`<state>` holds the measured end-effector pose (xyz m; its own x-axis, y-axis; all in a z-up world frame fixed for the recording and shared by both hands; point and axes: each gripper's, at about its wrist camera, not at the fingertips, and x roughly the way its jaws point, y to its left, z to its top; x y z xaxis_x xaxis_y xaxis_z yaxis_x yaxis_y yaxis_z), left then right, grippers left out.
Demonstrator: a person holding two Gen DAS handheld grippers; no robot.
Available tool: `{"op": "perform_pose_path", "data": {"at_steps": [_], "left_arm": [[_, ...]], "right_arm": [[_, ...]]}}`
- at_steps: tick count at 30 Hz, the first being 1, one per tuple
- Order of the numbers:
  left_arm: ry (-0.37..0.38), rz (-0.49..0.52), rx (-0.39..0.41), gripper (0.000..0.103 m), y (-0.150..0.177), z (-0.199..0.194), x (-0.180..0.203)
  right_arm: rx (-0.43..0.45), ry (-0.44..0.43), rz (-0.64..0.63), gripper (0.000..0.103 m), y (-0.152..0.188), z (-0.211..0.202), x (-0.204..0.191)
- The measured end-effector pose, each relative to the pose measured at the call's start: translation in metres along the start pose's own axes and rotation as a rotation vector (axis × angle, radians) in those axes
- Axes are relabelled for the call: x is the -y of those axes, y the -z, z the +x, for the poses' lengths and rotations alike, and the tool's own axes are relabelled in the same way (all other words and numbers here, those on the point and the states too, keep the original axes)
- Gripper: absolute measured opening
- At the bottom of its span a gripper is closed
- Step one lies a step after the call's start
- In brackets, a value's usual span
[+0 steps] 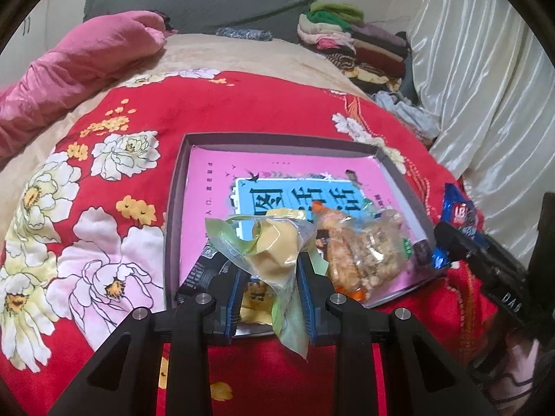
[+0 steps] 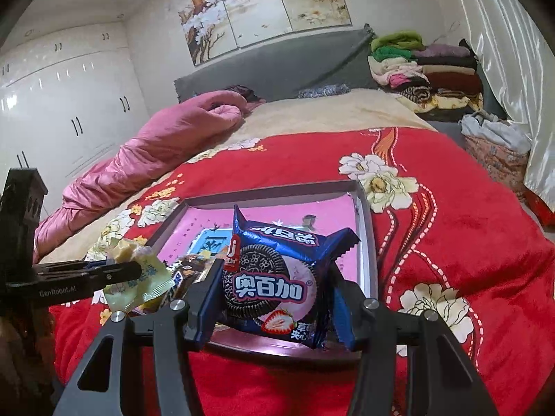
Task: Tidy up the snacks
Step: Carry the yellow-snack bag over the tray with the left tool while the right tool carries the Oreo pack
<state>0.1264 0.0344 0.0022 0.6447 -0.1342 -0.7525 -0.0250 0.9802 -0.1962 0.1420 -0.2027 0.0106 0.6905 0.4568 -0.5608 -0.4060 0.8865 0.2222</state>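
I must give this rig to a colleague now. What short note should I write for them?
Left gripper: shut on a pale yellow pastry packet, held above the box's near edge.
Right gripper: shut on a blue sandwich-cookie packet, also over the near edge.
Grey box with pink liner lies on the red floral blanket; a crispy snack packet is already inside.
Left: put both held packets into the box.

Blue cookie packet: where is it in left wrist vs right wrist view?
Left wrist: blue cookie packet at the right edge, beside the tray, clamped in the right gripper.
Right wrist: blue cookie packet at centre, filling the space between that gripper's fingers.
Shared landmark: grey tray with the pink book inside, on the red floral blanket.
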Motion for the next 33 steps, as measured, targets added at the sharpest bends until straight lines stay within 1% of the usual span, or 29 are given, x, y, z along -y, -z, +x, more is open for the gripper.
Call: {"op": "perform_pose_path", "data": {"at_steps": [4,6,10,20,33], "left_arm": [[-0.006,0.001,-0.016,0.03,0.002,0.006,0.0],[-0.005,-0.006,-0.021,0.03,0.002,0.008,-0.001],[-0.007,-0.012,-0.028,0.03,0.002,0.01,-0.003],[-0.016,-0.012,-0.038,0.03,0.003,0.017,-0.005],[-0.015,-0.011,-0.038,0.03,0.003,0.016,-0.003]], "right_arm": [[-0.017,0.02,0.009,0.055,-0.001,0.006,0.004],[-0.029,0.049,0.003,0.055,-0.001,0.01,0.006],[-0.036,0.06,0.012,0.055,-0.003,0.015,0.012],[-0.092,0.028,-0.028,0.055,0.004,0.032,0.002],[-0.093,-0.036,-0.097,0.055,0.006,0.039,-0.018]]}}
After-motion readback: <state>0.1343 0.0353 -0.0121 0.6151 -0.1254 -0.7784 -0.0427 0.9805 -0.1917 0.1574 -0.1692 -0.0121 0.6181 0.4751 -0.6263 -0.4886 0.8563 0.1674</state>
